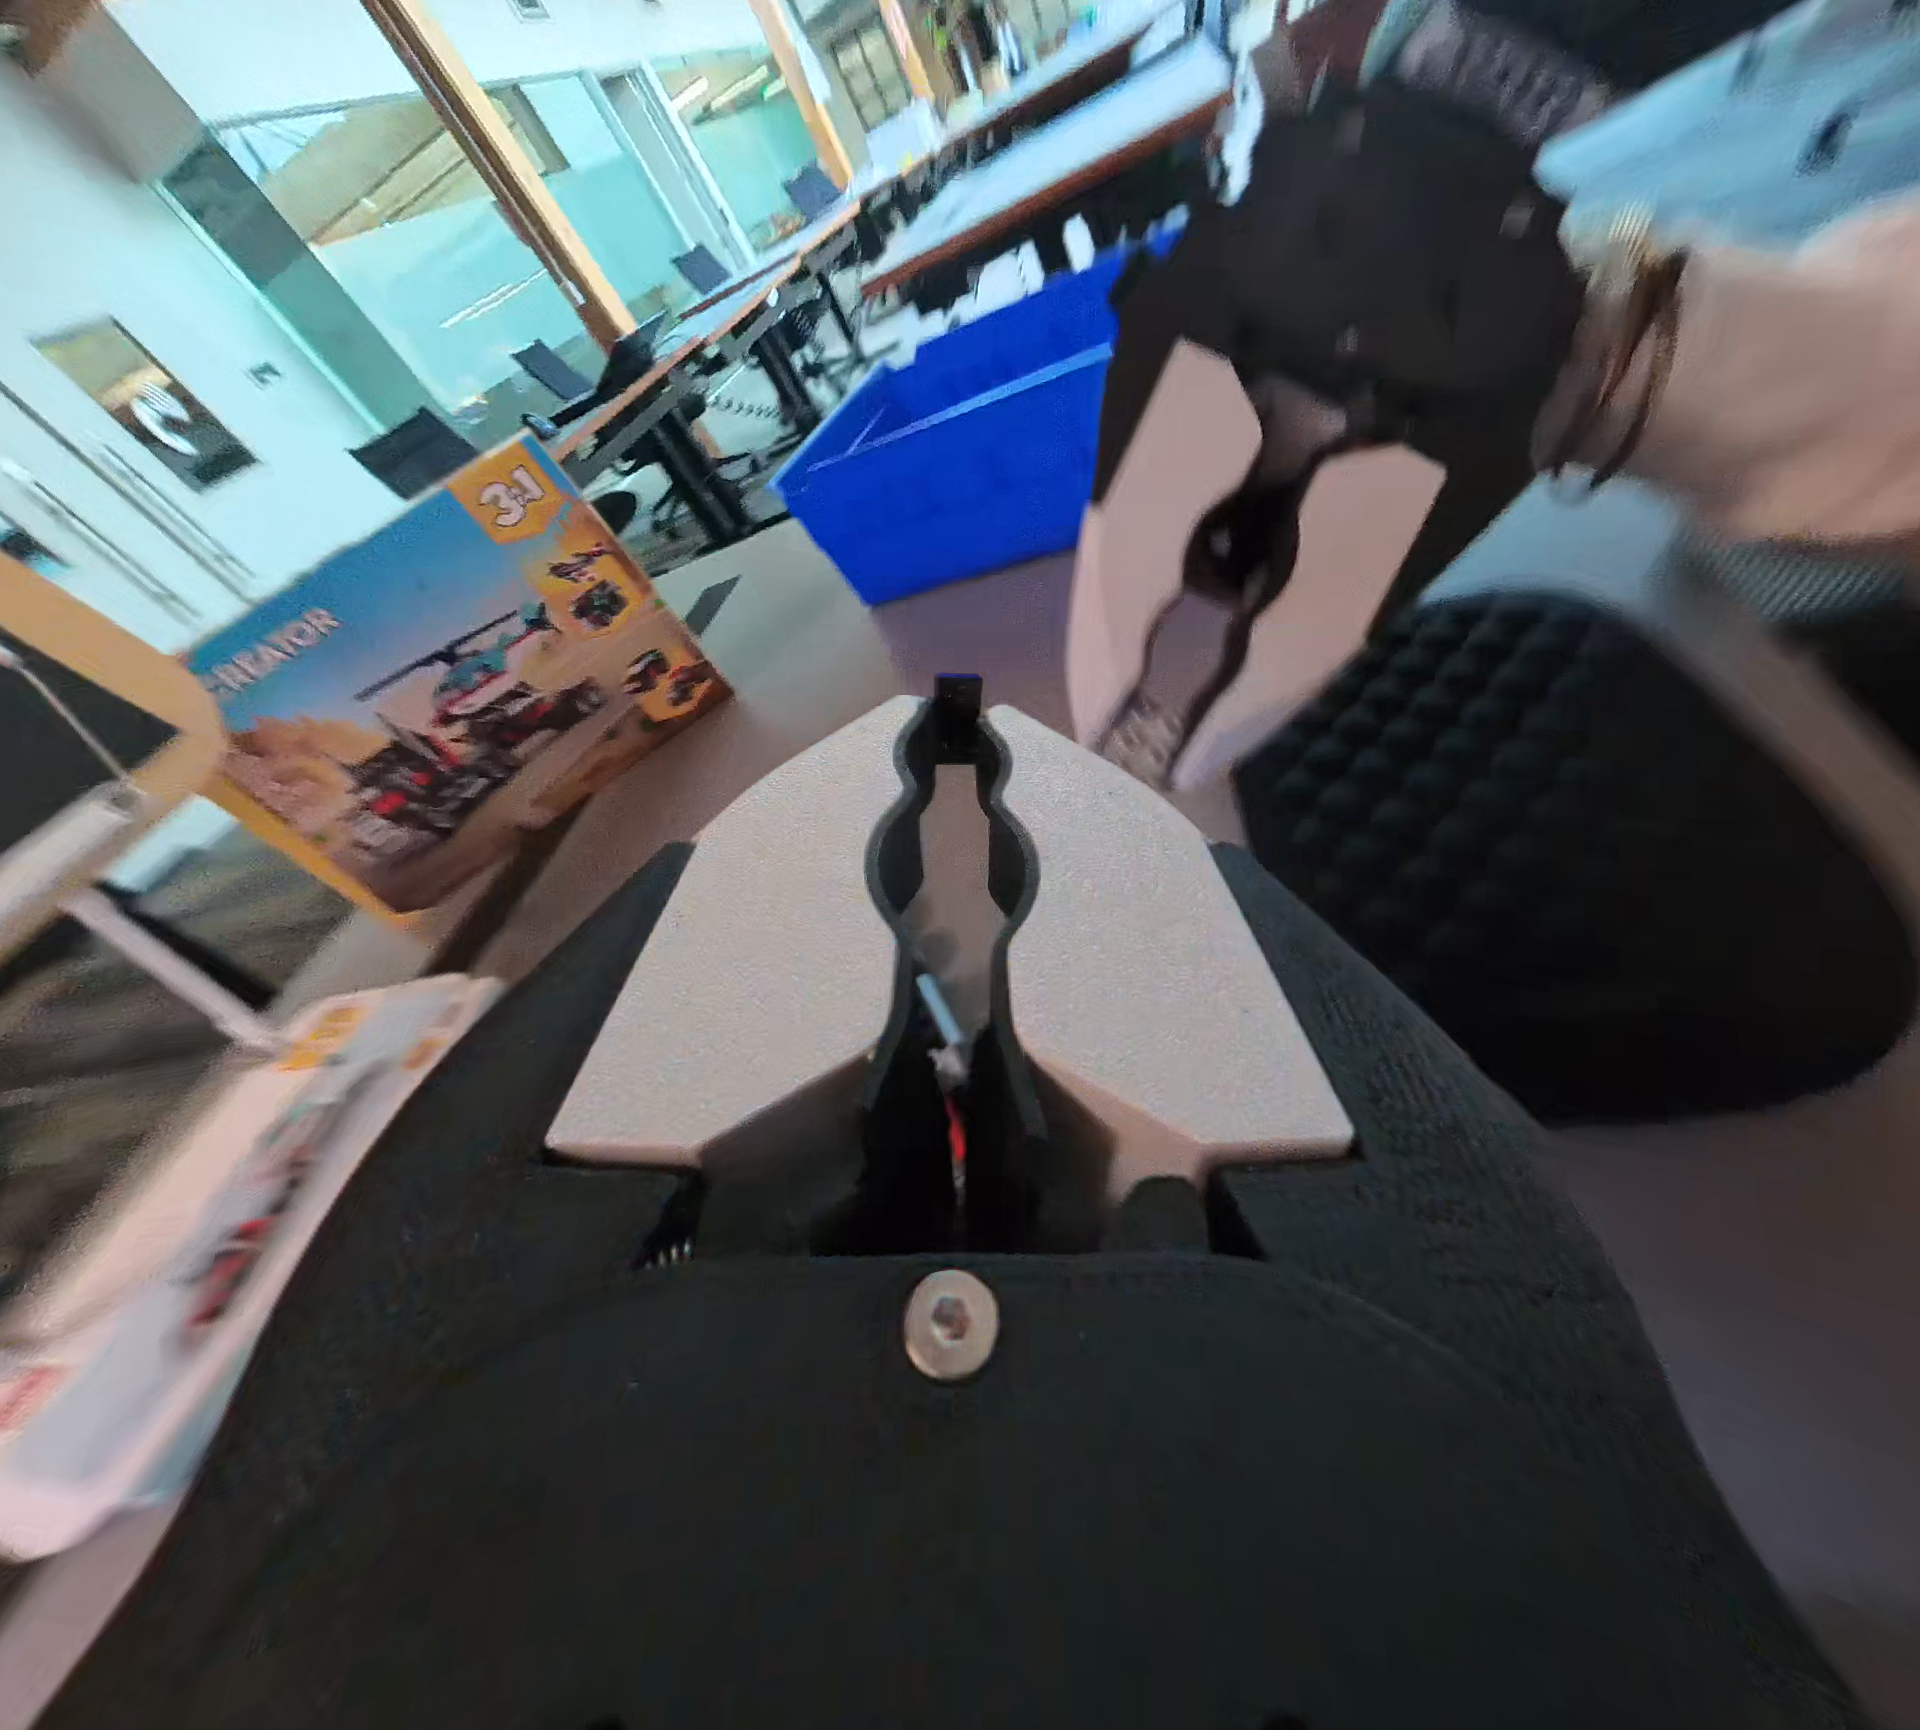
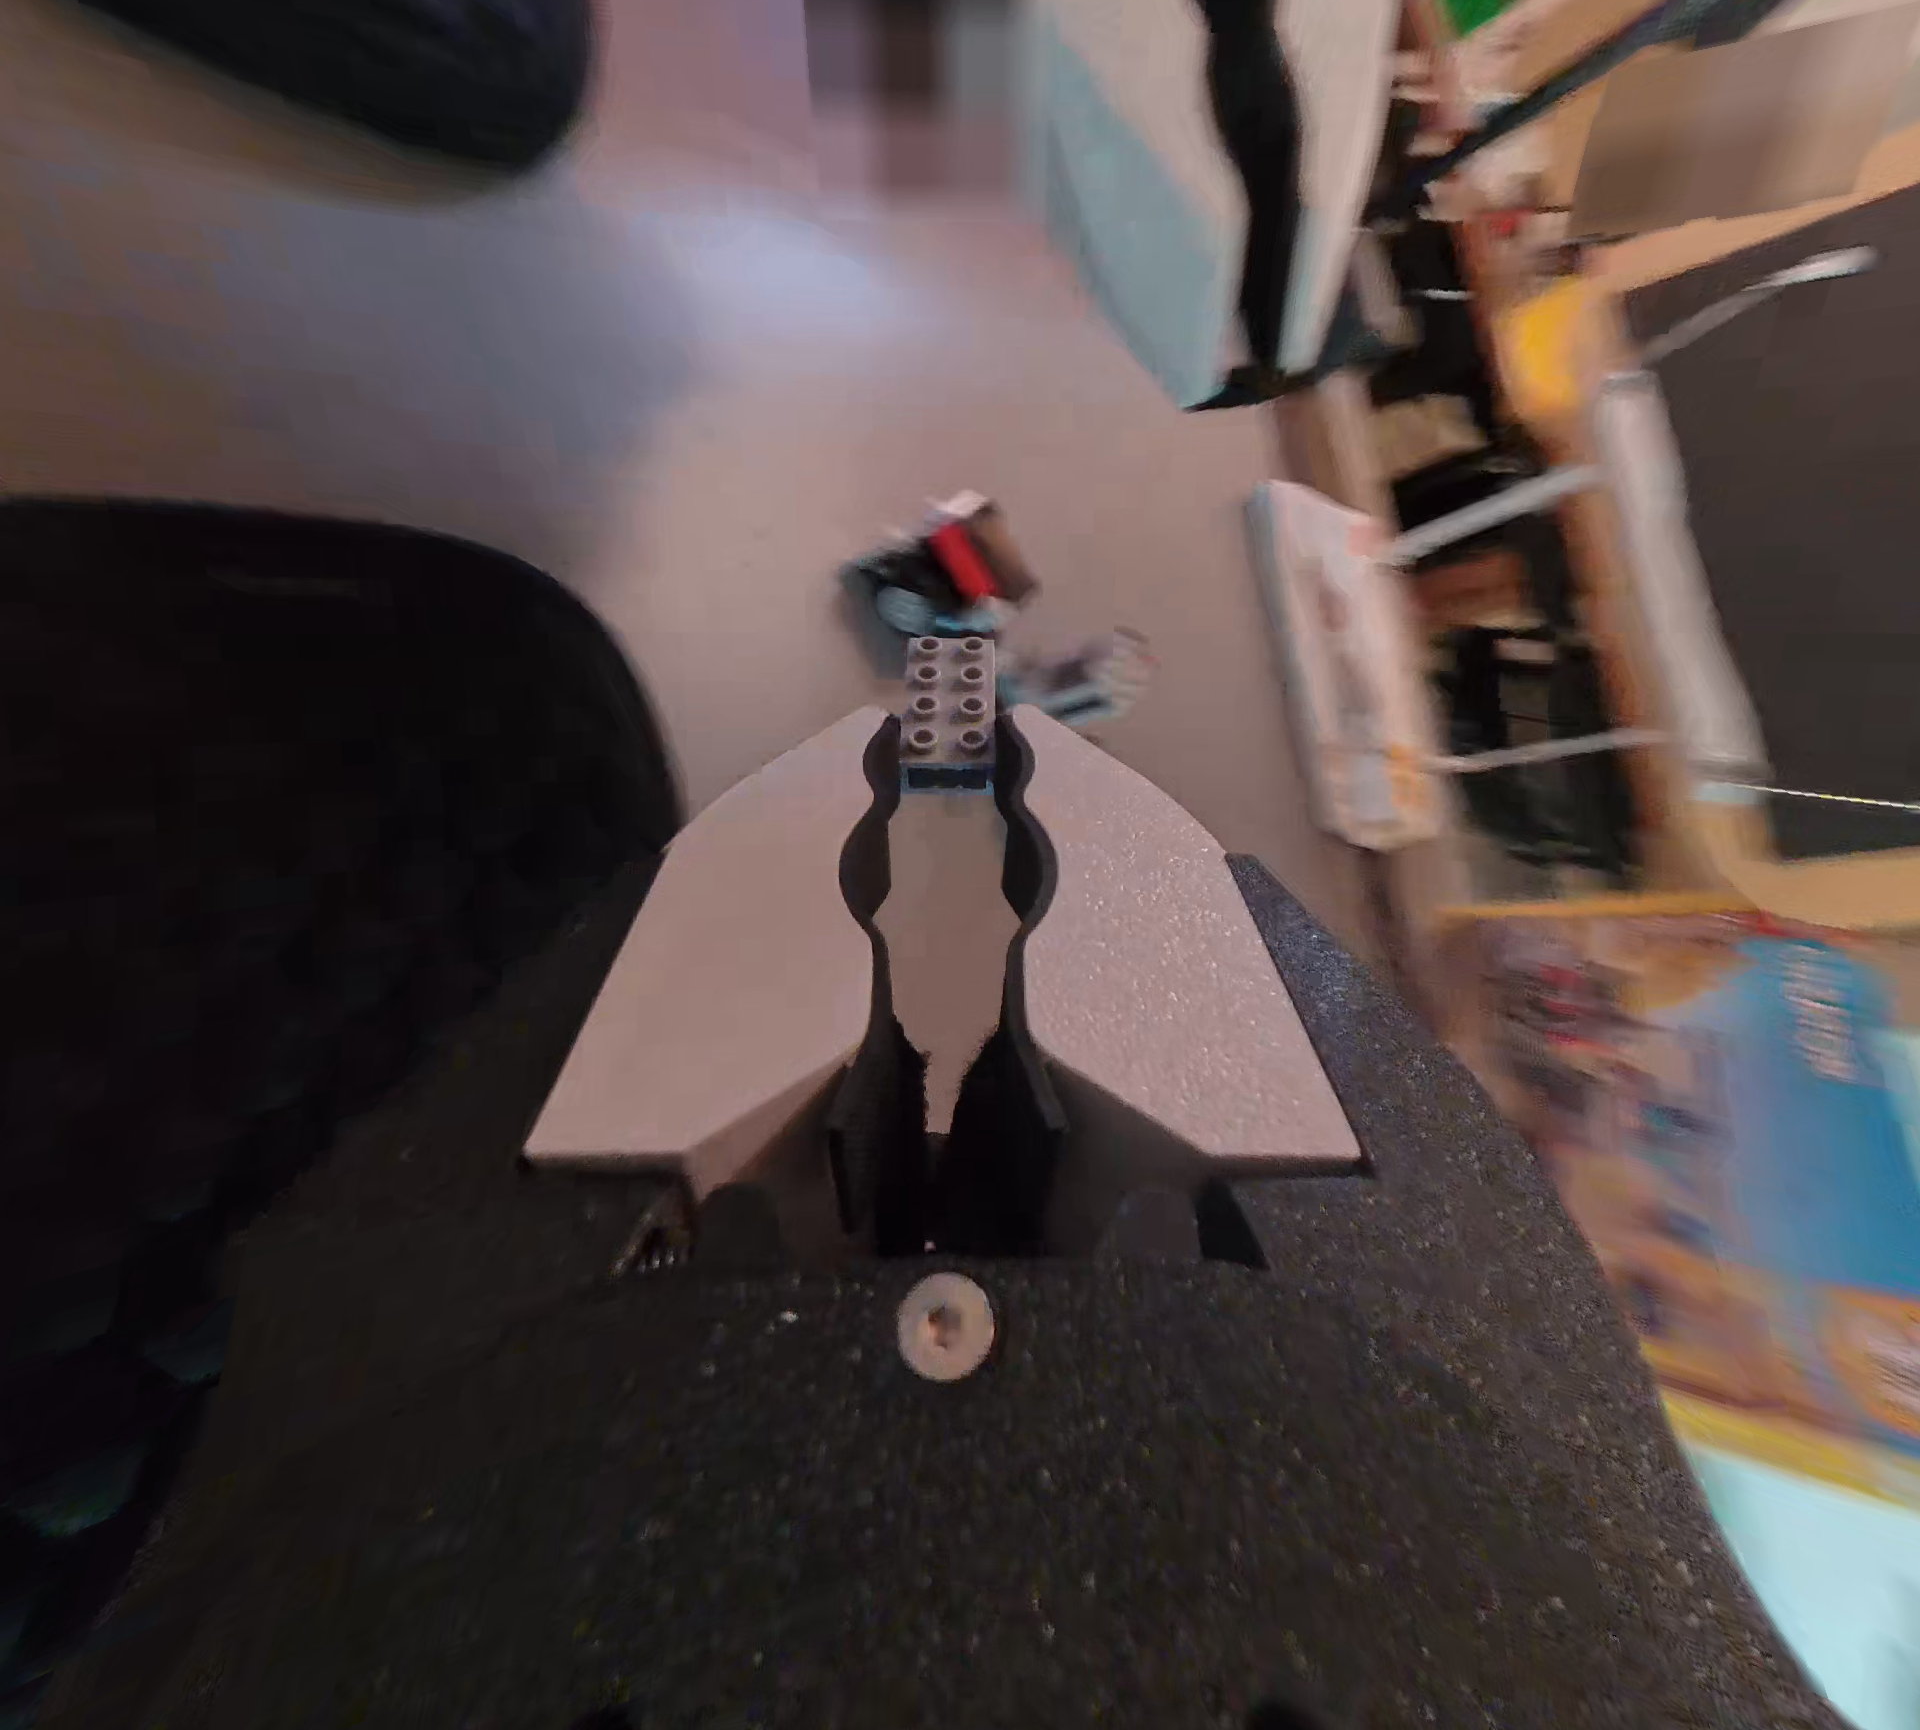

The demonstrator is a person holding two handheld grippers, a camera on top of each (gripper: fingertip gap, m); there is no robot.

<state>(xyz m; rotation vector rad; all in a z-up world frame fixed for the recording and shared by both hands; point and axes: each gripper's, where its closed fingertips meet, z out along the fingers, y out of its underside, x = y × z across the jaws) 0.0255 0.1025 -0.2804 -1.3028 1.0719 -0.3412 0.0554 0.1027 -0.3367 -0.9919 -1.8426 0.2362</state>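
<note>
Your right gripper (image 2: 951,735) pinches a grey studded brick (image 2: 948,701), two studs wide and four long, with a thin blue-edged layer under its near end. Both pads press its long sides at the rear studs, and the front half juts past the fingertips. It looks light, rigid and smooth-sided, so you would expect it to pivot or slip if squeezed off-centre; the flat long sides are the sound place to hold it.

Your left gripper (image 1: 957,716) is closed on a small black piece (image 1: 957,712) with a blue top edge, caught at the very fingertips. It is probably just as light and hard, and with so little of it inside the pads the hold seems marginal.

The right wrist view alone shows a blurred cluster of red, black and pale blue pieces (image 2: 951,574) lying on the table (image 2: 623,392) just beyond the brick, and a white booklet (image 2: 1340,672) to the side. The left wrist view alone shows the blue bin (image 1: 956,475), the picture box (image 1: 457,693), and the right gripper from outside, above a black mesh cushion (image 1: 1558,839).
</note>
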